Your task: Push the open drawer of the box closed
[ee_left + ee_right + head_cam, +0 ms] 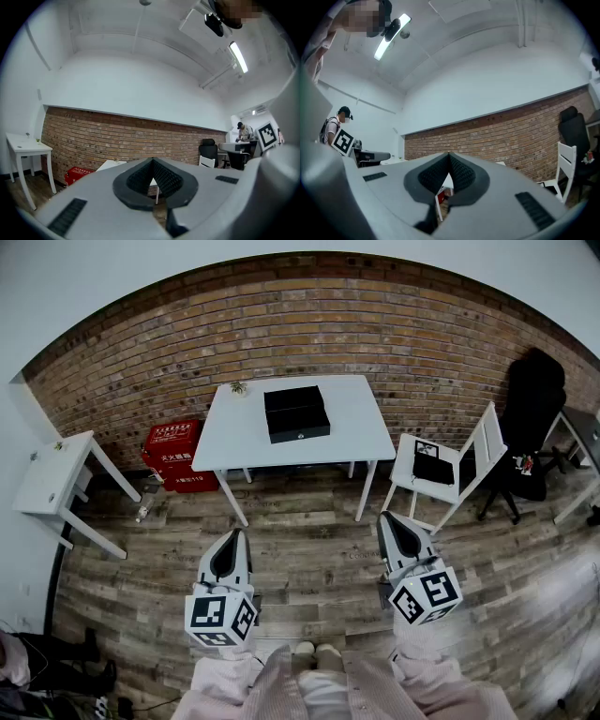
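Note:
The black box [296,413] sits on the white table [356,427] against the brick wall, far ahead of me, its lower drawer part [300,434] standing out toward me. Both grippers hang low over the wooden floor, well short of the table. My left gripper [234,533] is shut with nothing held; in the left gripper view its tips [152,160] meet in front of the wall. My right gripper [388,516] is likewise shut and empty, its tips [449,153] closed. The jaws hide the box in both gripper views.
A red crate [174,457] stands under the table's left side. A small white side table [49,474] is at the left. A white chair [445,470] with a black item, a black office chair [534,418] and a desk edge [583,430] fill the right.

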The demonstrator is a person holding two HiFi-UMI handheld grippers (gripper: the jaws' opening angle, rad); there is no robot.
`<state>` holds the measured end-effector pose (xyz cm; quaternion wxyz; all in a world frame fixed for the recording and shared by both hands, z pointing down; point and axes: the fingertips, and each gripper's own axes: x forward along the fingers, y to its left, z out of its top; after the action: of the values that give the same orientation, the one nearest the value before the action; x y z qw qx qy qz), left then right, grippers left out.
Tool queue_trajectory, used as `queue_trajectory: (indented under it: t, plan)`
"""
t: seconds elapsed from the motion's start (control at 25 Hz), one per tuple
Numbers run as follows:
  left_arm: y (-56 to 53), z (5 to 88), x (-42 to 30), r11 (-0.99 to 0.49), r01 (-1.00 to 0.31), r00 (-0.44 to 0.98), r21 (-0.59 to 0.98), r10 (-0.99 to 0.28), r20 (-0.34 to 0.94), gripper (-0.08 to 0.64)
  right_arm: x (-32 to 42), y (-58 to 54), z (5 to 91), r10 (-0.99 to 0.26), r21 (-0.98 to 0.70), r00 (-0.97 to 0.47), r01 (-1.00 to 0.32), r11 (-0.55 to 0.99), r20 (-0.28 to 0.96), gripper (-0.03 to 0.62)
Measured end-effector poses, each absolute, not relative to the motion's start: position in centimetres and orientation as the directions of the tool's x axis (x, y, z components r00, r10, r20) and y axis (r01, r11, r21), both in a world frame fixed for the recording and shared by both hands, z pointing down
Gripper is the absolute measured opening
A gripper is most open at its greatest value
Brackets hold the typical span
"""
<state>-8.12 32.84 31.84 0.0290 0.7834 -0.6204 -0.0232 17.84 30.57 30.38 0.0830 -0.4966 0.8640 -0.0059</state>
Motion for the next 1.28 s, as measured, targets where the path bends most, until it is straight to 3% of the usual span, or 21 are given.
queue_trajectory:
  t: [0.96,1.28]
  plan:
    - [34.2,33.4,-7.3,-0.183,-0.978,0.186,0.098,-0.982,0.025,-0.005,19.4,30.2,33.1,-0.865,-0.13,-0.495,-0.856,0.501,-0.075,0.014]
    - [33.2,33.9,-7.4,-0.16,-0.981,0.166,0.109,-0.985,0.046,-0.005,19.5,28.4,33.5,-0.865,-0.143,-0.498,-0.853,0.501,-0.063,0.109]
